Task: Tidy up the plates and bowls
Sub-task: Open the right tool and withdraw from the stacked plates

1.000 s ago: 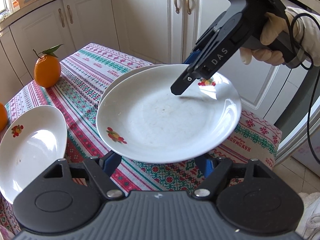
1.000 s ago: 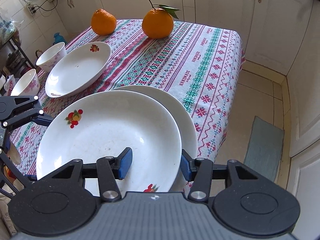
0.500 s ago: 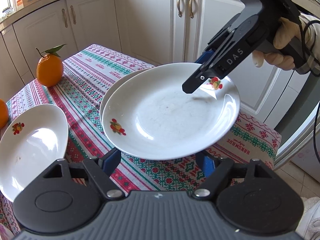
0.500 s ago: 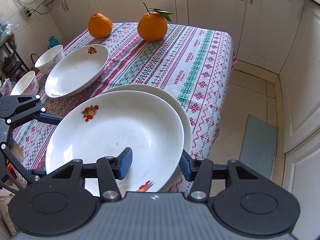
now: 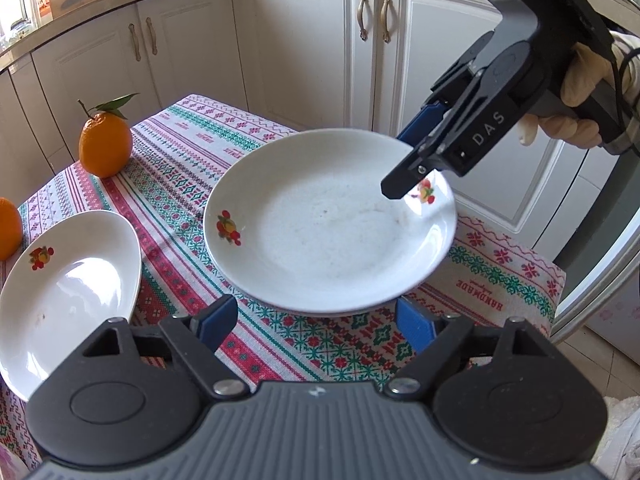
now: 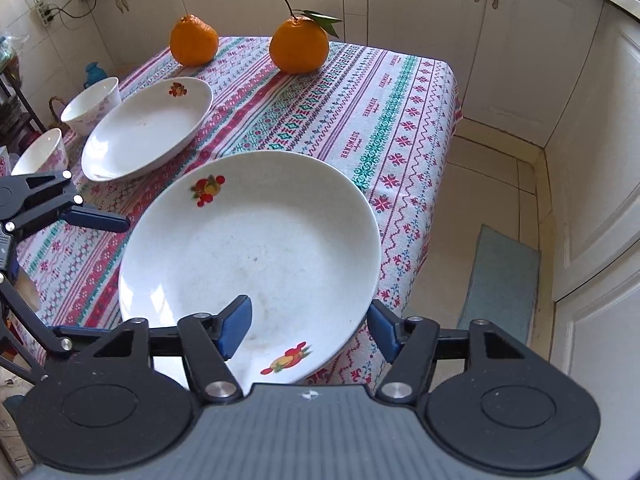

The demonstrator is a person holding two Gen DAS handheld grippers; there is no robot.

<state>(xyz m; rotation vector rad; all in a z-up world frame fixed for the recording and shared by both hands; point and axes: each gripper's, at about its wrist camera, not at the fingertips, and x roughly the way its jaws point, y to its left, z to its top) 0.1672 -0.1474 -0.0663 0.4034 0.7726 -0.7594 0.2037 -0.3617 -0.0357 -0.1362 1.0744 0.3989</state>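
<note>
A white plate with fruit prints now lies on top of a second white plate, whose rim barely shows beneath it, near the table corner. My right gripper is open, its fingers straddling the top plate's near rim. My left gripper is open and empty, just short of the stack's edge; it also shows in the right wrist view. A third white plate lies alone further along the table. Two white bowls stand beyond it.
Two oranges sit at the far end of the patterned tablecloth. White cabinets surround the table. A grey mat lies on the tiled floor beside the table.
The top plate has come down and slid over the lower plate until it covers it. My right gripper's jaws have opened wider. My left gripper has drawn back from the plate.
</note>
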